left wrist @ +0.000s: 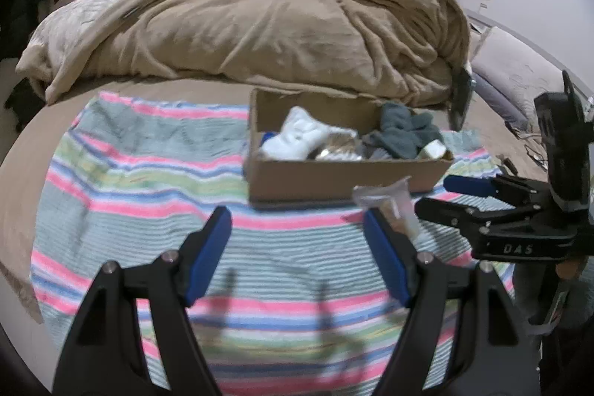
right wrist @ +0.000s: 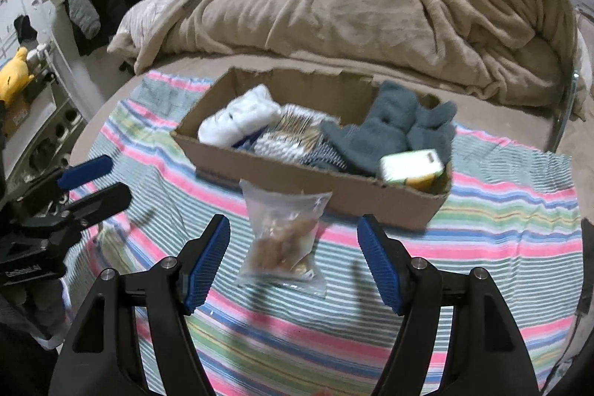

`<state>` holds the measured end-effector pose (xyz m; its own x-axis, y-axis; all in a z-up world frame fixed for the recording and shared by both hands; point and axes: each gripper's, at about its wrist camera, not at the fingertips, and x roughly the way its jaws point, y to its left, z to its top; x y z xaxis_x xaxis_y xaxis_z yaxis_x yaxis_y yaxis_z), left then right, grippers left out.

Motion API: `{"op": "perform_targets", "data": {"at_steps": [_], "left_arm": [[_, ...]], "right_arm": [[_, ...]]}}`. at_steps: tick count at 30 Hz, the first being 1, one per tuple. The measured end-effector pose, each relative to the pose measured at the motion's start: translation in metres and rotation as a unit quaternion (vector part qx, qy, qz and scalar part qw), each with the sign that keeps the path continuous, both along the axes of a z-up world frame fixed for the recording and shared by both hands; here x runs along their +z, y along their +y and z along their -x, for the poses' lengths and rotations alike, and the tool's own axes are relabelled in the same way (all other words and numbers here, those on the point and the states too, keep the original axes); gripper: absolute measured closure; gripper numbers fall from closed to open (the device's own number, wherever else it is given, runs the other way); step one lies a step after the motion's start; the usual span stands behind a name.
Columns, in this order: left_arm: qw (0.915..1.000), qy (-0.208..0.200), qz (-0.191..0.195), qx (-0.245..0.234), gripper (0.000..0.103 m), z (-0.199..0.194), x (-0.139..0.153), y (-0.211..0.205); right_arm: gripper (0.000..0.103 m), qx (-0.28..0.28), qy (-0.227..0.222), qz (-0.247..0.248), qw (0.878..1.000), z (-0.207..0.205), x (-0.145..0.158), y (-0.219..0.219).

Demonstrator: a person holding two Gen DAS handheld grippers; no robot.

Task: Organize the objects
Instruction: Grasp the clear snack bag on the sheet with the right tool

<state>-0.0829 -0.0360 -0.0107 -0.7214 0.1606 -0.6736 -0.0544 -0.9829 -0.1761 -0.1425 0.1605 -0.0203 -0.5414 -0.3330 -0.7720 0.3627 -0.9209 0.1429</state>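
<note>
Both grippers gape empty; snack bag (right wrist: 284, 240) lies before the cardboard box (right wrist: 334, 188).

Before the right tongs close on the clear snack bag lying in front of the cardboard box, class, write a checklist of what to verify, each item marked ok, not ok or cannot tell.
1. Right tongs open wide enough for the bag: ok.
2. Snack bag between the right fingers, not yet touched: ok.
3. Bag lies free on the striped towel, outside the cardboard box: ok.
4. Left tongs open, holding nothing and off to the side of the bag: ok.
5. Room left in the box among the white socks, grey socks and yellow-green pack: cannot tell.
6. Bag sealed: cannot tell, blurred.
</note>
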Motion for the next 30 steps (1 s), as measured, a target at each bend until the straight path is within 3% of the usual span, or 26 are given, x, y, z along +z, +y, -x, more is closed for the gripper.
{"op": "perform_targets", "data": {"at_steps": [15, 16, 17, 18, 22, 30], "left_arm": [[0.9991, -0.024, -0.018, 0.03, 0.028, 0.002, -0.027, -0.027], [0.999, -0.025, -0.019, 0.031, 0.028, 0.001, -0.029, -0.028], [0.9989, -0.027, -0.02, 0.033, 0.028, 0.001, -0.03, -0.029], [0.9989, -0.027, -0.02, 0.033, 0.028, 0.001, -0.031, -0.031], [0.9987, -0.027, -0.023, 0.038, 0.028, -0.001, -0.031, -0.035], [0.9989, -0.016, -0.02, 0.04, 0.028, -0.002, -0.021, -0.038]], "right_arm": [[0.03, 0.015, -0.03, -0.032, 0.999, 0.013, -0.042, -0.025], [0.035, 0.018, -0.03, -0.036, 0.999, 0.013, -0.043, -0.028], [0.047, 0.021, -0.03, -0.043, 0.998, 0.013, -0.045, -0.03], [0.05, 0.022, -0.029, -0.052, 0.998, 0.012, -0.046, -0.032], [0.056, 0.031, -0.015, -0.064, 0.997, 0.007, -0.043, -0.039], [0.056, 0.048, 0.0, -0.059, 0.997, -0.002, -0.024, -0.047]]}}
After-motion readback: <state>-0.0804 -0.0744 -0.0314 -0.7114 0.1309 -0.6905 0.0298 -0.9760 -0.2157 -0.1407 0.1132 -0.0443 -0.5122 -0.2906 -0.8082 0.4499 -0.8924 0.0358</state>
